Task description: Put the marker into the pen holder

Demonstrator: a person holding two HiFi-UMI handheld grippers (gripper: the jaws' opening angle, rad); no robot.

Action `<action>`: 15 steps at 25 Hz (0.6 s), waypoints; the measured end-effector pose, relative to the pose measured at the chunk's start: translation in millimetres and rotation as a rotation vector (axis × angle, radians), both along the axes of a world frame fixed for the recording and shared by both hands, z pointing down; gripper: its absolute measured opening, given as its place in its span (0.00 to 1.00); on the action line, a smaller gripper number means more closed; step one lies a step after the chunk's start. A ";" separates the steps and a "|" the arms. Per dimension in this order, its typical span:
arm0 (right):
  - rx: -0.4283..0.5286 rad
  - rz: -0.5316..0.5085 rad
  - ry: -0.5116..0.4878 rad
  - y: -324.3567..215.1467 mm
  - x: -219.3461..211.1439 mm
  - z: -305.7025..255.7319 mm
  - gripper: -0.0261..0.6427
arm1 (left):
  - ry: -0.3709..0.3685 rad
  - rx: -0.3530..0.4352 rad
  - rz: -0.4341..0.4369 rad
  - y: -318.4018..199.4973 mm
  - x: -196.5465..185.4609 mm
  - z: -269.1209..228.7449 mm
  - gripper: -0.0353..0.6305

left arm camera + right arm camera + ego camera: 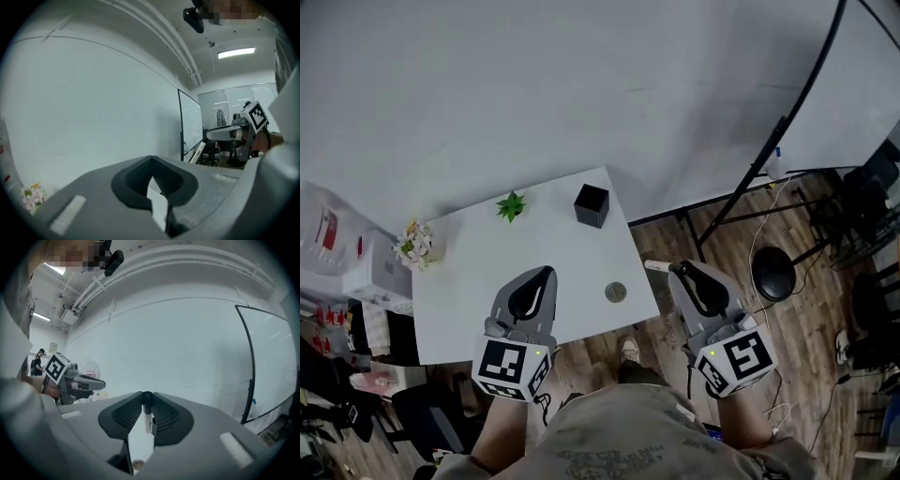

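The black cube pen holder (592, 205) stands at the far right of the white table (478, 272). My right gripper (680, 269) hovers just off the table's right edge, over the floor, shut on the marker (657, 266), whose white end sticks out to the left. In the right gripper view the marker (147, 417) sits upright between the jaws, black cap at the tips of the right gripper (146, 394). My left gripper (546, 273) hangs above the table's near part, shut and empty. Its closed tips (151, 159) point at the white wall.
A small green plant (511, 205) and a bunch of flowers (414, 246) stand on the table's far and left sides. A round disc (616, 292) lies near the right front corner. A black stand (773, 141) and stool (773, 272) occupy the floor to the right.
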State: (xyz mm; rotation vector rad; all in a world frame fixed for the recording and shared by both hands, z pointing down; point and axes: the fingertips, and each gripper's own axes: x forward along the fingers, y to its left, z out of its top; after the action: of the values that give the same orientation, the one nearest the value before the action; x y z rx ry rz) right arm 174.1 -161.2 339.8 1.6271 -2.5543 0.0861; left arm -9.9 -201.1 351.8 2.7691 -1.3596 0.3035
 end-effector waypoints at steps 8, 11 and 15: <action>0.000 -0.119 -0.010 -68.7 18.0 3.7 0.19 | -0.019 -0.010 -0.132 -41.8 10.5 2.4 0.06; 0.000 -0.151 -0.010 -82.8 21.0 6.1 0.19 | -0.021 -0.012 -0.164 -50.0 13.8 3.8 0.06; -0.007 -0.176 -0.022 -93.8 21.9 8.4 0.19 | -0.034 -0.026 -0.178 -55.8 18.0 6.4 0.05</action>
State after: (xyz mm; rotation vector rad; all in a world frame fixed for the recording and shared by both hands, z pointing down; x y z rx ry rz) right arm 196.0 -255.0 348.2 1.3983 -2.6973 0.0984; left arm 8.0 -256.9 358.2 2.6095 -1.5848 0.3587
